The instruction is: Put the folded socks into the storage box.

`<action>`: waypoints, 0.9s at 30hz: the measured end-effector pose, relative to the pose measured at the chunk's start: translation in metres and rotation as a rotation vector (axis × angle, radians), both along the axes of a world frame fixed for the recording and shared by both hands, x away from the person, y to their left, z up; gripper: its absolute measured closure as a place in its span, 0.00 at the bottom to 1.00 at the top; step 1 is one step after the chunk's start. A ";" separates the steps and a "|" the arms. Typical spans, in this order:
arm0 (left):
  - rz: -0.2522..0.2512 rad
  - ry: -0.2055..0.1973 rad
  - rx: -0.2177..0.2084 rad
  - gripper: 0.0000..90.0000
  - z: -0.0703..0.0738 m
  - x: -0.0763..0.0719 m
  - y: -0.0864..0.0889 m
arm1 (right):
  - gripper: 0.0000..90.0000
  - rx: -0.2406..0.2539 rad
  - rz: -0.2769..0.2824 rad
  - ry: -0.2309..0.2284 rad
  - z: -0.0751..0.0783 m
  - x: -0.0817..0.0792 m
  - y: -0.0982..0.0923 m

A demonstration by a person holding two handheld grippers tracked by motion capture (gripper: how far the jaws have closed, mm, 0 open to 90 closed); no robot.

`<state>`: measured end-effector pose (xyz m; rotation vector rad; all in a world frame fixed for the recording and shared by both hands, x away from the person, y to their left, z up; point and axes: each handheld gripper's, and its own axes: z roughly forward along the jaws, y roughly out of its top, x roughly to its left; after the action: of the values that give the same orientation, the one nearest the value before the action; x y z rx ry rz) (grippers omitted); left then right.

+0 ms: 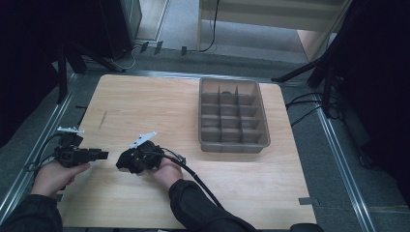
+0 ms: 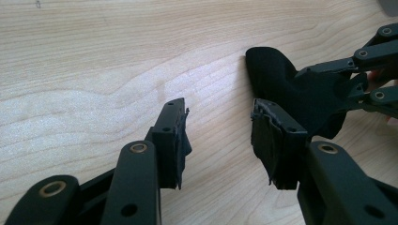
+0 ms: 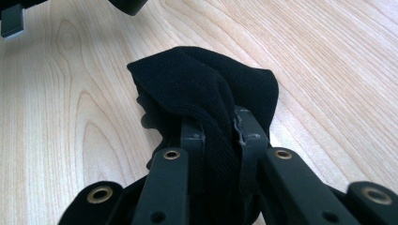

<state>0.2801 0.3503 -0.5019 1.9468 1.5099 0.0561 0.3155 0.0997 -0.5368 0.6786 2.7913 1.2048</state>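
A black knitted cloth (image 3: 206,89), bunched up, is pinched between the pads of my right gripper (image 3: 219,129), which is shut on it low over the wooden table (image 1: 159,101). In the high view the right gripper (image 1: 123,164) sits near the table's front left, with a hand behind it. My left gripper (image 1: 104,154) lies just to its left, pointing at it. In the left gripper view the left gripper (image 2: 220,136) is open with only bare wood between its pads. The cloth (image 2: 277,79) lies just beyond its right jaw.
A grey tray (image 1: 234,148) divided into several compartments stands at the back right of the table. Cables trail from both grippers toward the front edge. Metal rails run along both sides of the table, and dark stands rise at the far corners.
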 end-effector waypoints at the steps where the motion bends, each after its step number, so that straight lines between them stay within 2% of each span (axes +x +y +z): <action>1: -0.001 0.001 -0.002 0.61 0.000 0.000 0.000 | 0.87 -0.003 -0.001 -0.001 0.001 0.000 0.000; 3: 0.001 0.000 -0.001 0.61 0.000 0.000 0.000 | 0.87 -0.006 0.005 -0.005 0.003 0.000 0.000; 6: 0.001 -0.001 0.001 0.61 0.000 0.000 0.001 | 0.87 -0.009 0.006 0.018 0.007 0.002 -0.002; 17: -0.004 -0.012 0.003 0.61 0.001 -0.001 -0.001 | 0.87 0.008 0.023 0.016 0.028 0.006 -0.012; 27: -0.018 -0.034 0.013 0.60 0.002 -0.001 -0.004 | 0.87 0.020 0.052 0.020 0.039 0.007 -0.020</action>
<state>0.2791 0.3459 -0.5003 1.9594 1.4737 0.0905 0.3221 0.0794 -0.4980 0.6264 2.8336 1.2428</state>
